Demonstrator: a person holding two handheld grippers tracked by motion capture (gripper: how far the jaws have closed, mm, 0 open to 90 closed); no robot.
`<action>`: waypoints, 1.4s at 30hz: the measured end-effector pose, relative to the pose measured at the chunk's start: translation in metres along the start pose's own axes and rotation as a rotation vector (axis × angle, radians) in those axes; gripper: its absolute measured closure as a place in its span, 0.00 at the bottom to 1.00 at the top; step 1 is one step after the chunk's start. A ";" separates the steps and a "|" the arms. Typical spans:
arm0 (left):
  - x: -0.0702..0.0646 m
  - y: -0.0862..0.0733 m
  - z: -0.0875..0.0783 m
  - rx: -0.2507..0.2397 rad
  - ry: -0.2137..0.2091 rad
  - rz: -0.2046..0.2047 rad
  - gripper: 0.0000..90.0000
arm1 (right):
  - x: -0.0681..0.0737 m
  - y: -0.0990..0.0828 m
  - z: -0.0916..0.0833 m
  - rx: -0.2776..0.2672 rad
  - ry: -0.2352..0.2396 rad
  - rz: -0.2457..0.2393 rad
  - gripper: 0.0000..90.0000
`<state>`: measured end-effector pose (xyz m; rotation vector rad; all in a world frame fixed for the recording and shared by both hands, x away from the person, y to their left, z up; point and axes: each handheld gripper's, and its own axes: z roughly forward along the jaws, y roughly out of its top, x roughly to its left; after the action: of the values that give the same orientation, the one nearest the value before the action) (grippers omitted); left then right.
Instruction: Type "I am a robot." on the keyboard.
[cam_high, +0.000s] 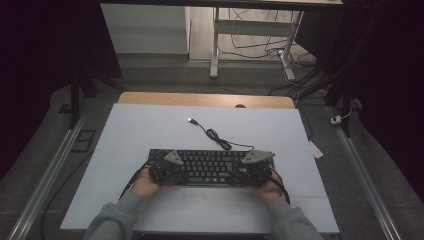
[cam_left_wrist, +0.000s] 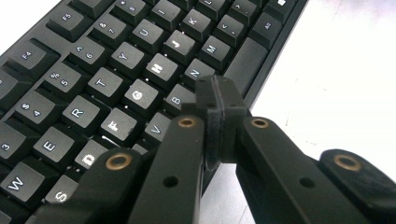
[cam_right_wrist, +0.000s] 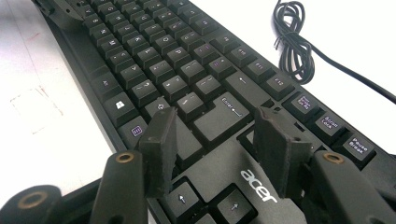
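Black keys fill the keyboard (cam_high: 210, 167), lying at six o'clock on the table (cam_high: 150, 125), its cable (cam_high: 215, 135) trailing toward twelve. The left gripper (cam_left_wrist: 219, 105), jaws closed on nothing, hovers over the B key; a careless dip could press neighbours too. The right gripper (cam_right_wrist: 212, 135), jaws apart and empty, straddles the Enter corner and might snag keycaps.

We're looking at what is reading as a lab or office test space: a pale work table (cam_high: 150, 125) is sitting on grey carpet (cam_high: 45, 150), metal rails (cam_high: 45, 170) are running along both sides, and loose cables (cam_high: 260, 47) are trailing under a desk frame (cam_high: 216, 45) behind.
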<state>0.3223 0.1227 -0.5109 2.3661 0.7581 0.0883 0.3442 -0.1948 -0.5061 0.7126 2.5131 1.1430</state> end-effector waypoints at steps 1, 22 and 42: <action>0.000 0.000 0.000 0.000 0.000 -0.002 0.99 | 0.000 0.000 0.000 0.000 0.000 0.000 0.56; 0.015 -0.006 -0.034 -0.168 0.051 -0.112 0.91 | 0.000 0.000 0.000 0.001 -0.003 0.001 0.56; 0.026 -0.010 -0.044 -0.213 0.176 -0.218 0.46 | 0.000 0.000 0.001 0.006 -0.002 0.000 0.56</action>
<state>0.3285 0.1675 -0.4856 2.0803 1.0334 0.2736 0.3447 -0.1948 -0.5066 0.7146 2.5162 1.1344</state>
